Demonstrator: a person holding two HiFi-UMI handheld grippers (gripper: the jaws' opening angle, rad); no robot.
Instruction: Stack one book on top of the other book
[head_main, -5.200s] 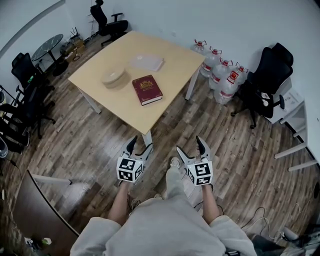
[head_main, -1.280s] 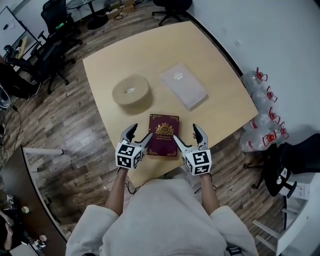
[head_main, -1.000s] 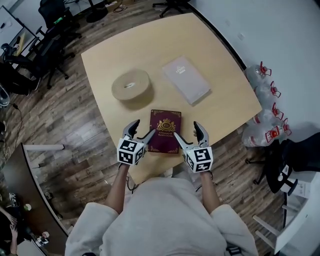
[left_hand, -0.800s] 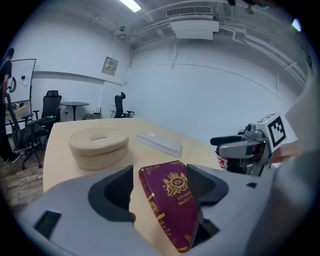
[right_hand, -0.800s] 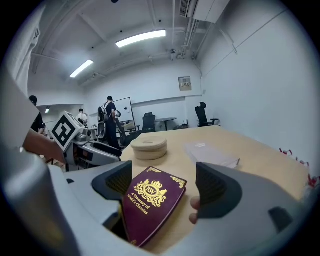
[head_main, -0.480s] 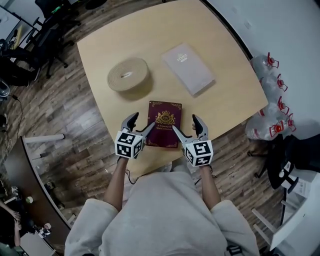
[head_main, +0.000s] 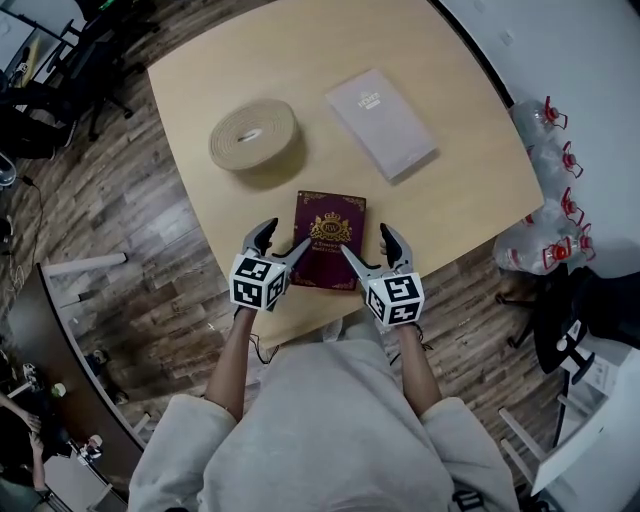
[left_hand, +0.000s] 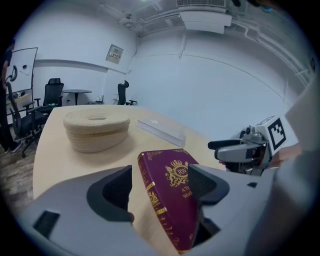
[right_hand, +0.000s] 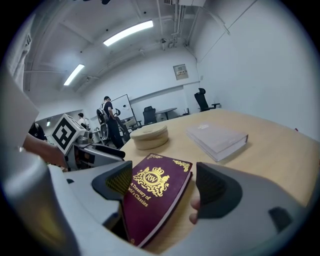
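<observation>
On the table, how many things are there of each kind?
Books: 2 (maroon book, grey book)
Coils: 1 (beige coil)
Total: 3

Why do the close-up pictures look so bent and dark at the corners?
Left gripper view and right gripper view: wide-angle lenses curve the table and leave black corners, yet the maroon book is sharp. Head view: evenly lit, soft shadows beside the beige coil and grey book.
</observation>
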